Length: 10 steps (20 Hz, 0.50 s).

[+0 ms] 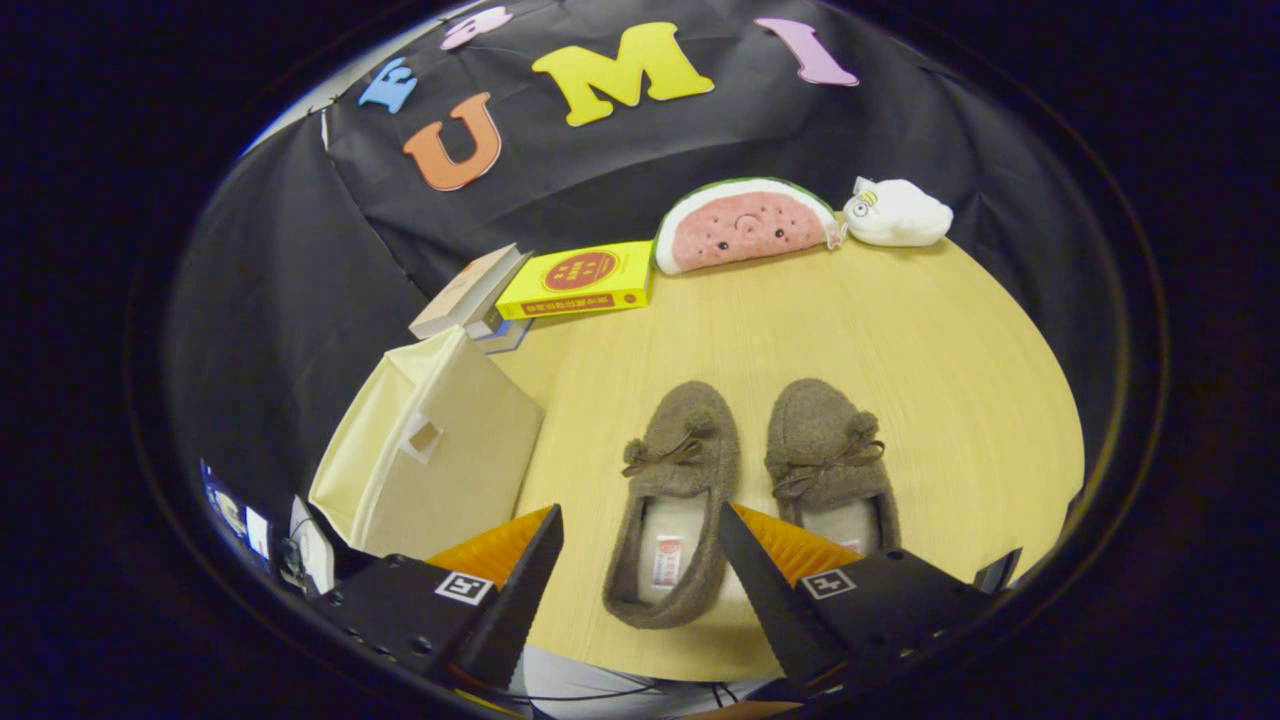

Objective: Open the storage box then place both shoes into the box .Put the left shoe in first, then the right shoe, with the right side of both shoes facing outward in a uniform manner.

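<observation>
Gripper [640, 535] fingers spread apart, holding nothing. Left shoe [672, 500] between the tips on table [900, 340], right shoe [832, 460] at 1 o'clock, storage box [430, 450] at 10 o'clock, lid shut.

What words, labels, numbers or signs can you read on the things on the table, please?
Nothing reads clearly.
Yellow book: red round emblem and a line of print along its edge, both too blurred to read.
Shoe between the fingers: tag on the insole, too small to read.
Claw: open, fingers either side of that shoe's heel; square coded markers, no words.
</observation>
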Each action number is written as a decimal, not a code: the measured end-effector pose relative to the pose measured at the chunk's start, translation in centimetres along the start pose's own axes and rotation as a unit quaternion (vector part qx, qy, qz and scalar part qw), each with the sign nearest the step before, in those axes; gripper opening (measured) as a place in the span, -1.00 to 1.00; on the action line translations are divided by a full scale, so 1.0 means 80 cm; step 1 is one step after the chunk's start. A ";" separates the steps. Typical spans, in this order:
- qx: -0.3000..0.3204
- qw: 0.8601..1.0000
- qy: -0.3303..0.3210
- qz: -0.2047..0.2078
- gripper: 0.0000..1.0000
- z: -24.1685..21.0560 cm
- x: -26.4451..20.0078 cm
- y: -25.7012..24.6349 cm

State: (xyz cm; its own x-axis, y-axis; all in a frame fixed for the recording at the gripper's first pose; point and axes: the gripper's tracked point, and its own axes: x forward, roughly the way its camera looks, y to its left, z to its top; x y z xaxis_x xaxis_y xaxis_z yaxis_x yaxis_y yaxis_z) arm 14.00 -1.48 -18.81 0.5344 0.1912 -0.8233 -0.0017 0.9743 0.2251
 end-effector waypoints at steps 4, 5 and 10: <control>0.000 0.998 0.054 -0.039 0.69 -0.025 0.025 -0.029; 0.000 0.997 0.064 -0.040 0.56 -0.030 0.031 -0.030; -0.009 0.992 0.111 -0.068 0.56 -0.050 0.059 -0.042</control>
State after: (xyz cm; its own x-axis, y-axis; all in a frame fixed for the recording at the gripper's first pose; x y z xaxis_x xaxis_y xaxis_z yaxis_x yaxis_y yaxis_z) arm 13.14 -3.39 -25.50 0.3325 0.0779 -0.9399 0.0413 0.9944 0.0971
